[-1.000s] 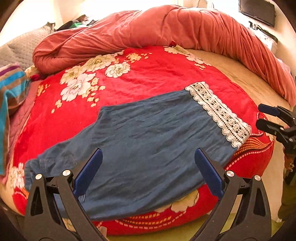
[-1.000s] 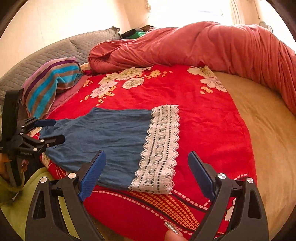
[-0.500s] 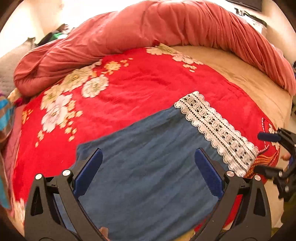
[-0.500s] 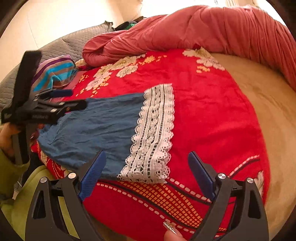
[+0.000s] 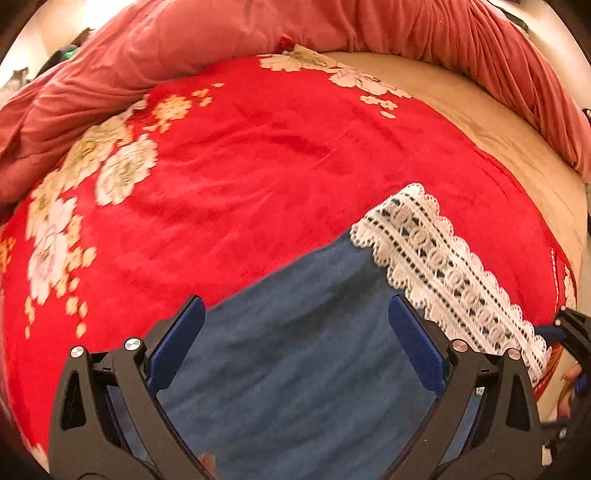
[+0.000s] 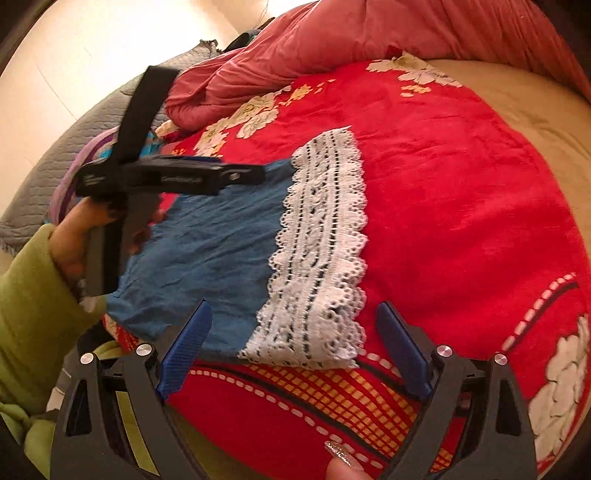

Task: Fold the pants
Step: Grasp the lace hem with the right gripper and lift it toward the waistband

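A: In the left wrist view, we see our left gripper (image 5: 295,347) released, its blue pads (image 5: 176,345) spread wide over the blue pants (image 5: 295,369), nothing between them

B: And the pants lie flat on the red floral blanket (image 5: 240,166), filling the lower middle of the view, with the white lace hem (image 5: 447,273) running off to the right

A: We also see the pink duvet (image 5: 258,33) bunched along the far edge, and bare tan sheet (image 5: 498,133) to the right of the blanket. At the far right edge a bit of our right gripper (image 5: 569,332) shows just past the lace; from here we cannot tell how it stands

B: In the right wrist view, our right gripper (image 6: 291,347) is released too, pads wide apart, hovering at the near end of the lace (image 6: 321,258)

A: There the pants (image 6: 214,251) lie on the blanket (image 6: 461,203) near its front edge, lace end toward the middle of the bed

B: Our left hand (image 6: 79,236), in a green sleeve (image 6: 33,302), holds the left gripper (image 6: 243,173) over the pants' far edge; seen side-on, we cannot tell its opening from this angle

A: Behind it we see a striped pillow (image 6: 74,173) and a grey quilted one (image 6: 33,192), with the duvet (image 6: 332,33) beyond
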`<state>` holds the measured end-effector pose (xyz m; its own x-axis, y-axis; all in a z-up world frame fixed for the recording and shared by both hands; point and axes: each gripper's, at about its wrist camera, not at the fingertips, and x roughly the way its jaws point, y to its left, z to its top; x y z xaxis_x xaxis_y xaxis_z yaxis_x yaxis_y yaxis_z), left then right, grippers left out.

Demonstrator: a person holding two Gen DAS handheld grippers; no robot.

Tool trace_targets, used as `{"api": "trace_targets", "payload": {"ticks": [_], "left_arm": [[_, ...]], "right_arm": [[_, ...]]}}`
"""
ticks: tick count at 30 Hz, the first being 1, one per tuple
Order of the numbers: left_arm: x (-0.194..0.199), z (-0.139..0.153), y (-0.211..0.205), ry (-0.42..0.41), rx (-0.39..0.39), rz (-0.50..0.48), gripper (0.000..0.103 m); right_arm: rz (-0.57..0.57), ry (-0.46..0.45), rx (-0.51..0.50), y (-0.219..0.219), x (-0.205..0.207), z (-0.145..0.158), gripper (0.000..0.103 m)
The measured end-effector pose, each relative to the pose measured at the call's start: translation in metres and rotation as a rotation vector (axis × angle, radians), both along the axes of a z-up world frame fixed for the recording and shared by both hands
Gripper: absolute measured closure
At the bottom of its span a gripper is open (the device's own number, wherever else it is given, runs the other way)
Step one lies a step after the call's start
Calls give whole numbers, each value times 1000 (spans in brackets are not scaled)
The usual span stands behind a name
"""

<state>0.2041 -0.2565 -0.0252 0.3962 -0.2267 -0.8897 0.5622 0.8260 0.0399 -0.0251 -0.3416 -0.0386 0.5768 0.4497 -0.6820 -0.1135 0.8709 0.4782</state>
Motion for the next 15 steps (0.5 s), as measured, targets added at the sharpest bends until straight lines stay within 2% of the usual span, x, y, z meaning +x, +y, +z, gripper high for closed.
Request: {"api": "trace_targets", "payload": {"ticks": [3, 6, 9, 12, 15], "left_arm": [[12, -7, -7, 12, -13, -31, 10], [22, -14, -13, 30, -14, -59, 10], [34, -28, -14, 100, -47, -80, 10], [43, -36, -10, 140, -112, -65, 11], [44, -38, -8, 180, -146, -44, 17]], "right_arm": [[3, -2, 12, 0, 3, -1, 28], [3, -1, 45, -2, 7, -3, 37], [22, -4, 73, 0, 10, -6, 39], [42, -9, 64, 5, 15, -7, 39], [48, -8, 60, 8, 20, -8, 47]]}}
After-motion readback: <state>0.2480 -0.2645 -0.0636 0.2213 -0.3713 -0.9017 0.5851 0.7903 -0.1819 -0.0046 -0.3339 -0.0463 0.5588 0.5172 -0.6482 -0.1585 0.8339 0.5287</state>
